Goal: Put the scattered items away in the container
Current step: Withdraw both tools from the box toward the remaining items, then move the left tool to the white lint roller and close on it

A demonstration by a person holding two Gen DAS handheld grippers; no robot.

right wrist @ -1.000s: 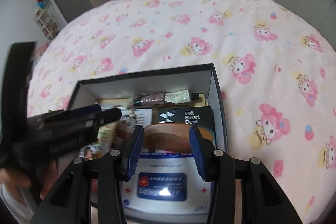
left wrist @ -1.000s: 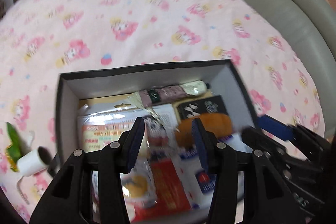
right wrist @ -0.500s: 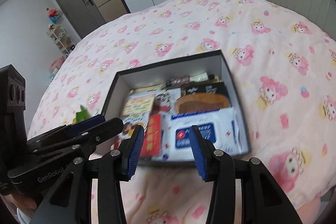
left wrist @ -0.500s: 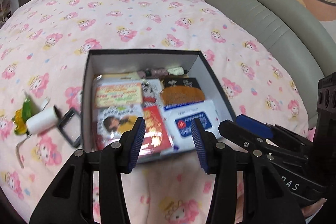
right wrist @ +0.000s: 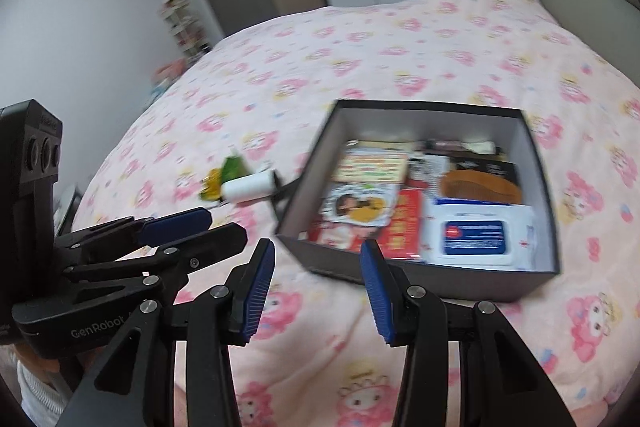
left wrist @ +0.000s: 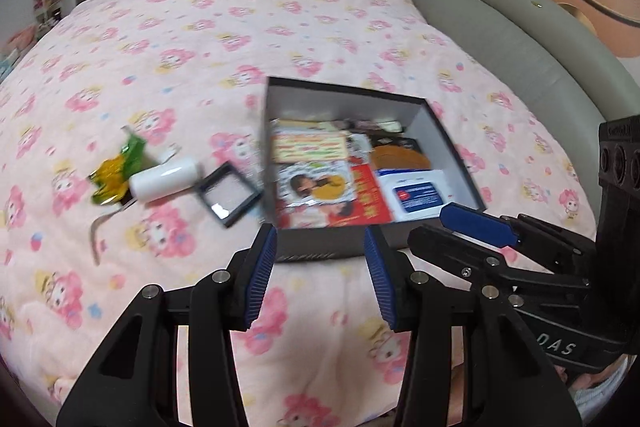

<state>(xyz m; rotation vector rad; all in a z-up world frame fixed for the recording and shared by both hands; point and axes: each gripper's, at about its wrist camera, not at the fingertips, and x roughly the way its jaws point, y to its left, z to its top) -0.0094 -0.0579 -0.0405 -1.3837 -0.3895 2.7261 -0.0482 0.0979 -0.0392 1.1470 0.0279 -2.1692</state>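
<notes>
A black box [left wrist: 316, 251] [right wrist: 440, 283] with a white inside stands on the pink bedspread, holding a wipes pack [right wrist: 476, 235], a wooden comb [right wrist: 480, 187], snack packets and cards. Left of the box lie a small square black case [left wrist: 226, 193], a white roll [left wrist: 164, 179] [right wrist: 250, 187], a green-yellow wrapper [left wrist: 116, 167] [right wrist: 224, 175] and a thin metal hook [left wrist: 96, 231]. My left gripper [left wrist: 320, 267] hangs open and empty just short of the box's near wall. My right gripper [right wrist: 318, 273] is open and empty too, level with the box's near left corner.
The pink cartoon-print bedspread [left wrist: 180, 47] stretches wide behind and left of the box. A grey padded headboard [left wrist: 520, 39] curves along the right. Cupboards and a shelf [right wrist: 180, 23] stand beyond the bed's far end.
Both grippers have pulled back and up from over the box, empty; the box now lies ahead of them and the scattered items on the left have come into full view.
</notes>
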